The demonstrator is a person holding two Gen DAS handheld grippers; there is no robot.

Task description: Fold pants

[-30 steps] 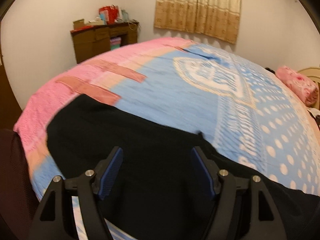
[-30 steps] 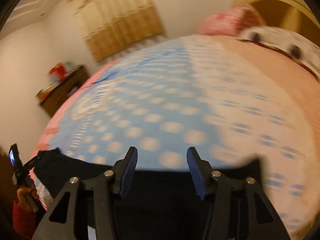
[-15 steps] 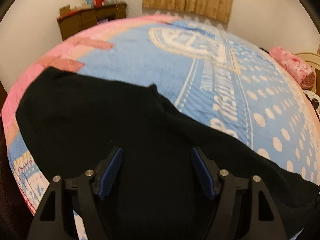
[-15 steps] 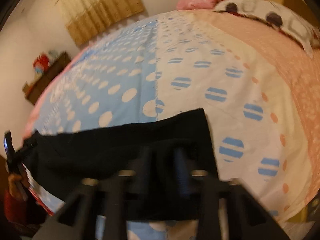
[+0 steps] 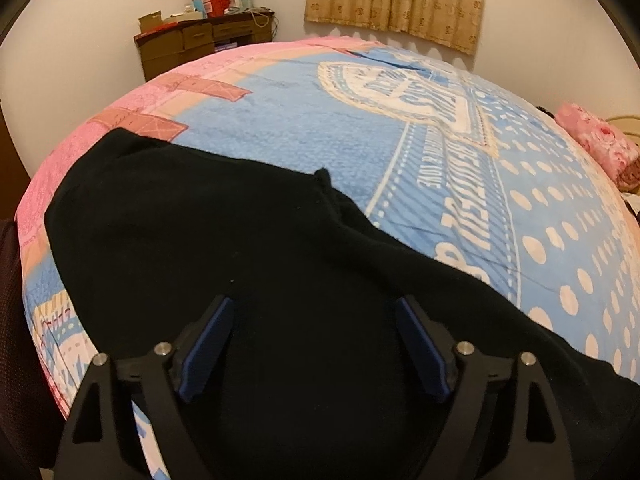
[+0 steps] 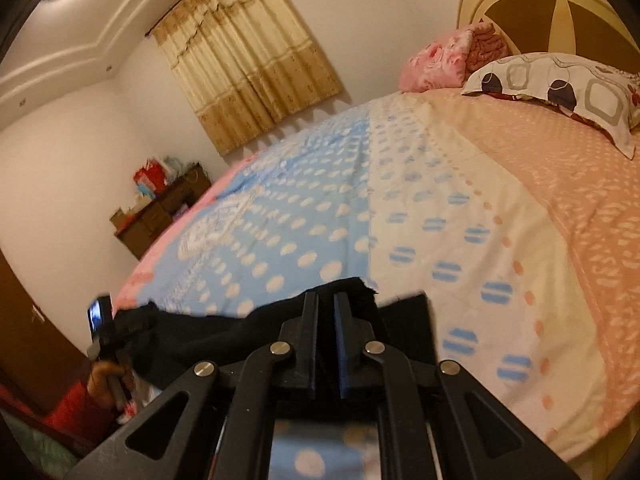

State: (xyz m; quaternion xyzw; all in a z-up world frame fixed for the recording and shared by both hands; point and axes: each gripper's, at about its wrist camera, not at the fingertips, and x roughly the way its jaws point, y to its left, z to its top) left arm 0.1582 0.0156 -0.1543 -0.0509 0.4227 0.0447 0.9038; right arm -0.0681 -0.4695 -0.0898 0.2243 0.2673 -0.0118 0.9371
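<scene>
Folding is at the lift-and-carry step, judging by the layout. Landmark: black pants [image 5: 248, 264], spread along the near edge of the blue-and-pink bedspread [image 5: 320, 128]. Left of them in the right wrist view, the person's hand [image 6: 110, 380] holds the left gripper [image 5: 316, 344] over the wide end; its jaws have just been opening, stand wide, and clamp nothing, with cloth only beneath them. At the pants' right end, the right gripper [image 6: 326, 312] is pinched on a raised hem bunch. Advice: left side should pin or re-grip the wide end before the right carries its end across, low and level, so edges meet without dragging.
</scene>
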